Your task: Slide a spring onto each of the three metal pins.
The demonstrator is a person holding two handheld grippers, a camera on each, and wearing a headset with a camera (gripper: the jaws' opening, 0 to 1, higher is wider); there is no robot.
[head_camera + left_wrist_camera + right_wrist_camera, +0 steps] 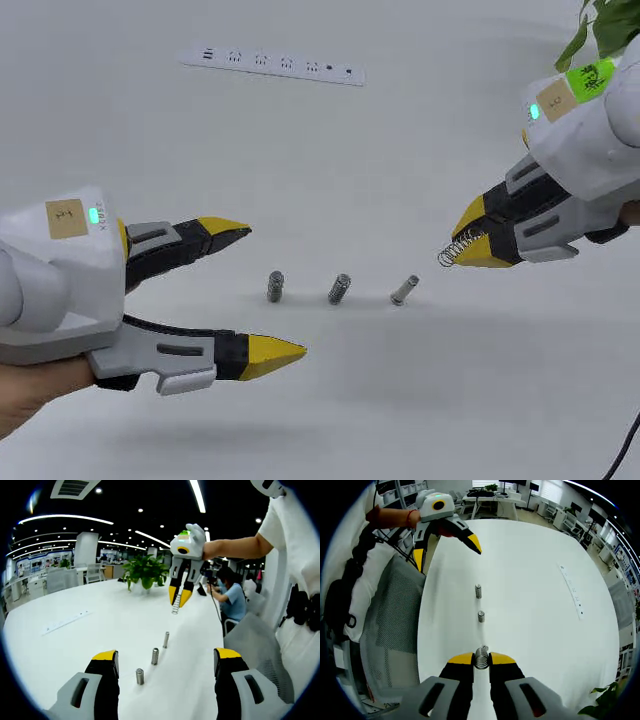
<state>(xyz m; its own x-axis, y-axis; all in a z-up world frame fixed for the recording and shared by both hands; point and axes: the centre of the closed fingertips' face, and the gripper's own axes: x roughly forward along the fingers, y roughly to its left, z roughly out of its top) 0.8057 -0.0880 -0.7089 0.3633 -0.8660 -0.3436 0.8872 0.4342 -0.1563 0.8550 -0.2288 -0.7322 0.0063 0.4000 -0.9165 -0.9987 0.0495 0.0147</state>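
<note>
Three short metal pins stand in a row on the white table. The left pin (276, 286) and the middle pin (339, 289) each carry a spring, while the right pin (404, 290) is bare. My right gripper (468, 245) hovers up and to the right of the bare pin, shut on a spring (455, 250) that sticks out past its yellow tips. In the right gripper view the held spring (481, 657) sits just below the bare pin (484, 648). My left gripper (275, 291) is open with nothing in it, near the left pin (140, 676).
A white power strip (272, 64) lies at the far side of the table. A green plant (600, 30) stands at the far right corner. A mesh chair (395, 630) is beside the table edge, and a person (232, 597) sits beyond the table.
</note>
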